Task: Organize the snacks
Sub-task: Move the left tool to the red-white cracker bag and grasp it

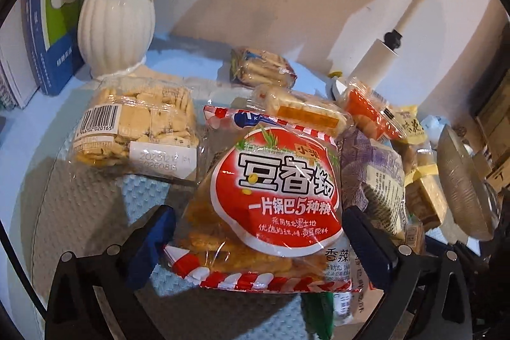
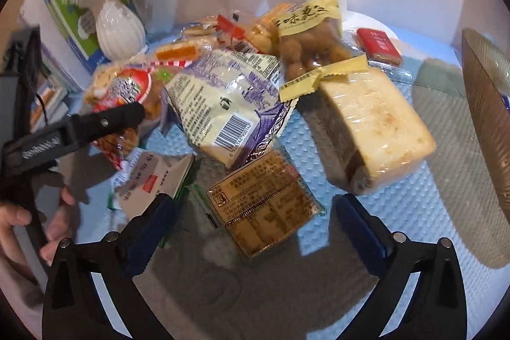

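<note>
Left wrist view: my left claw (image 1: 258,247) was spread wide, with the red rice-crust snack bag (image 1: 271,196) lying between the fingers (image 1: 369,247); I couldn't see either pad pressing on it. The bag sat on the blue textured mat (image 1: 143,190) covering the table. Just left of it lay a clear pack of crackers (image 1: 137,129) with a barcode, in front of a white ribbed vase (image 1: 118,21). More small packs were heaped behind and to the right, next to a purple-patterned bag (image 1: 373,177). Right wrist view: my right claw (image 2: 255,228) was also wide and held nothing; a brown-labelled pack (image 2: 264,203) lay flat between the fingers, untouched. Above it sat the purple-patterned bag (image 2: 229,97), and to the right a wrapped cake slice (image 2: 376,123). The left claw showed at the left edge by the red bag, with a hand (image 2: 19,225) on its grip.
</note>
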Tool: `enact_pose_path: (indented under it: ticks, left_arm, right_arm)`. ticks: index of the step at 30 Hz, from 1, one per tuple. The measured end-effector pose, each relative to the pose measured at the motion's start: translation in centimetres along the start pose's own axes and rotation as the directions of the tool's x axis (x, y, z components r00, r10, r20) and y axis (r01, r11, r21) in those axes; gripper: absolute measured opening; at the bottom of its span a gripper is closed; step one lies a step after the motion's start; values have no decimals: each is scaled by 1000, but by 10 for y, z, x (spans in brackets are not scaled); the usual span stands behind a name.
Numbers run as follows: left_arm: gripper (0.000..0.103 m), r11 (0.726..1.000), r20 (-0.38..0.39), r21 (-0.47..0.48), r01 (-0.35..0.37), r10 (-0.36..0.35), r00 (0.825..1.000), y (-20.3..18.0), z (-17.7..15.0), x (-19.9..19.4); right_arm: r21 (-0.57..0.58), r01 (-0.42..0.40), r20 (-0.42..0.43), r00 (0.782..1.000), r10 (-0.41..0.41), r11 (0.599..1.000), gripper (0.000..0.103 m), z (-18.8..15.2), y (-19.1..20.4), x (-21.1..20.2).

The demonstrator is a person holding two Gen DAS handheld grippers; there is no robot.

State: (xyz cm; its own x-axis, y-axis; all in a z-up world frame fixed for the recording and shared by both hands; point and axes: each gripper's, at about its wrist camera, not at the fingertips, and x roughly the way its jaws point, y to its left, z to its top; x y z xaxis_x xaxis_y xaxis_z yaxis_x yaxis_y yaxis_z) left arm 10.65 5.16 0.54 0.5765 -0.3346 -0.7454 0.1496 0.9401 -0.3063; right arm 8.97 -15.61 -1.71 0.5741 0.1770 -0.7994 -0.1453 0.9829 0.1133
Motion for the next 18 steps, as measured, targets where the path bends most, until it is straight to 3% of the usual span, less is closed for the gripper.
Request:
enact_pose_path:
  ticks: [2,10,14,18]
  left_arm:
    - [103,1000,20,9,-8,8,1000,-2,-2,0]
    - [103,997,11,51,-61,61,998,-9,0,6]
    - [103,964,-19,175,-198,205,979,-31,-3,18]
    - [103,969,-20,163,-187,193,981,-26,-2,16]
  right_arm:
    - [-19,14,35,999,-13,1000,103,-4,1,1]
    - [-19,2,30,1000,-1,1000,103,-3,-3,3]
    - [-24,7,26,1000,-6,1000,103,-2,-1,5]
    - [-23,3,25,1000,-2,1000,103,-2,-1,5]
